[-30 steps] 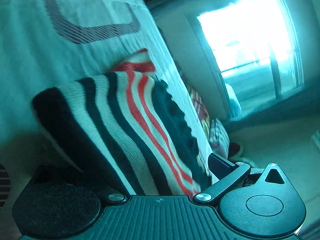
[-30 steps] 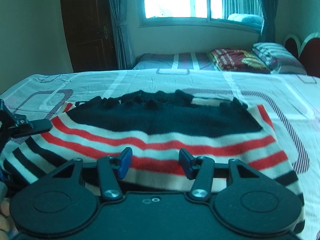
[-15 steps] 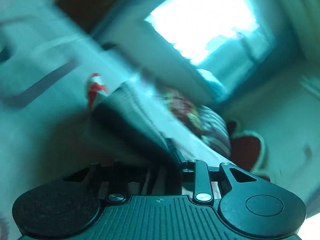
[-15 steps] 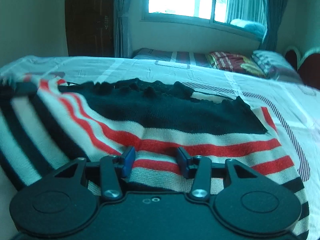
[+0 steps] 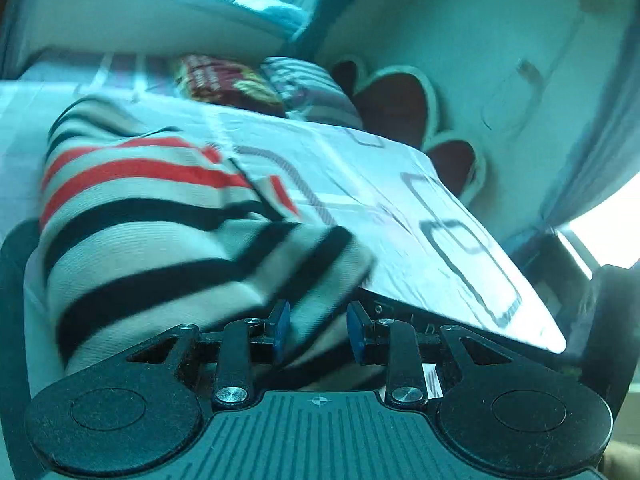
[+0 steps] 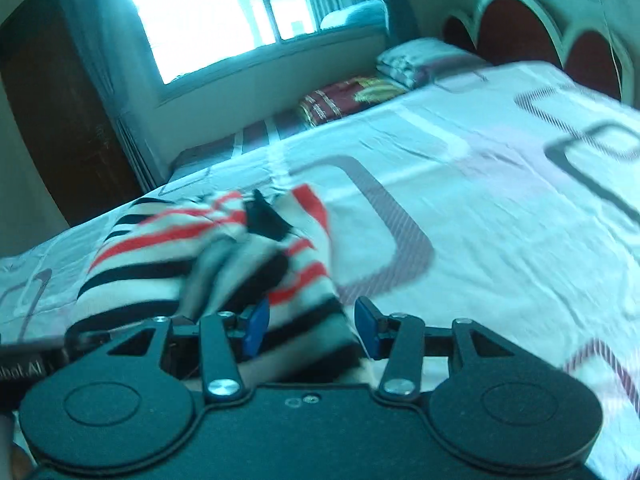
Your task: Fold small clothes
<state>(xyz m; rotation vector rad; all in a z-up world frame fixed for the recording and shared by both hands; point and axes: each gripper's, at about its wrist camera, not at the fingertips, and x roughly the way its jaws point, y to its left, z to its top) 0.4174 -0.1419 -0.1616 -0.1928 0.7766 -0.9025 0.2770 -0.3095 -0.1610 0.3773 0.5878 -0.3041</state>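
A knit garment (image 5: 160,232) with black, cream and red stripes lies bunched and doubled over on the bed sheet (image 5: 400,208). My left gripper (image 5: 318,326) is shut on a striped edge of it, and the cloth fills the narrow gap between the blue pads. In the right wrist view the same garment (image 6: 160,264) is heaped to the left. My right gripper (image 6: 311,326) has a striped fold between its pads; its jaws are opening slightly and the cloth still touches the left pad. Both views are blurred by motion.
The white sheet (image 6: 480,220) with grey and maroon rounded squares stretches right. Folded blankets and pillows (image 6: 348,100) sit by the scalloped red headboard (image 6: 516,32). A window (image 6: 208,12) and a dark wooden door (image 6: 60,120) lie beyond the bed.
My left gripper closed on the garment's left edge, rolled and swung up and over to the right. The flat garment is now folded over and bunched; the right gripper moved with its hold.
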